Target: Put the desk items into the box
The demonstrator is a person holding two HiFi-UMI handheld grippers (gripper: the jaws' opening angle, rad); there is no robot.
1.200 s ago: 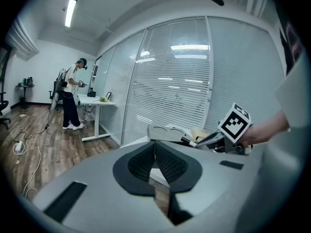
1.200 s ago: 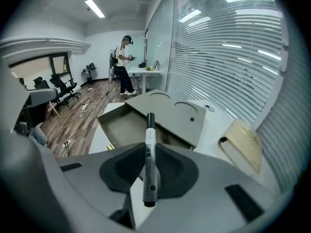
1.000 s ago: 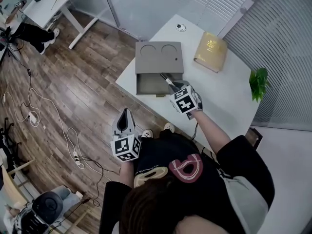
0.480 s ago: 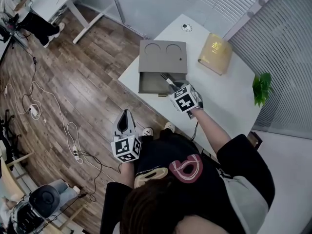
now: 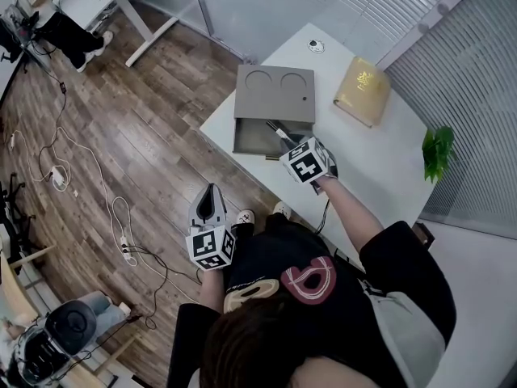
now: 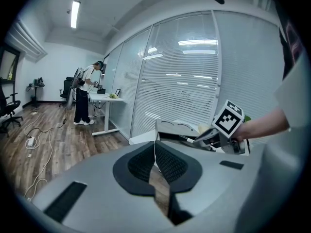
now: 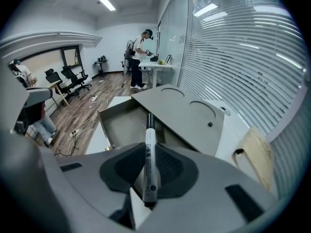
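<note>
A grey box [image 5: 275,95] with two round recesses in its lid stands on the white desk [image 5: 367,164]; its drawer [image 5: 249,142] is pulled out toward me. My right gripper [image 5: 289,141] hangs over the drawer's right end, shut on a black-and-white marker pen [image 5: 277,129]. In the right gripper view the pen [image 7: 149,159] lies between the pads, its dark tip pointing into the drawer [image 7: 121,125]. My left gripper [image 5: 208,204] is off the desk over the wooden floor; its pads [image 6: 167,161] meet at the tips with nothing between them.
A tan book [image 5: 363,91] lies behind the box to the right, and a small green plant [image 5: 436,153] is at the desk's right edge. Cables [image 5: 113,217] trail over the floor. A person [image 6: 85,93] stands at a far desk.
Only the head view has drifted slightly; both grippers and the pen keep their places by the drawer.
</note>
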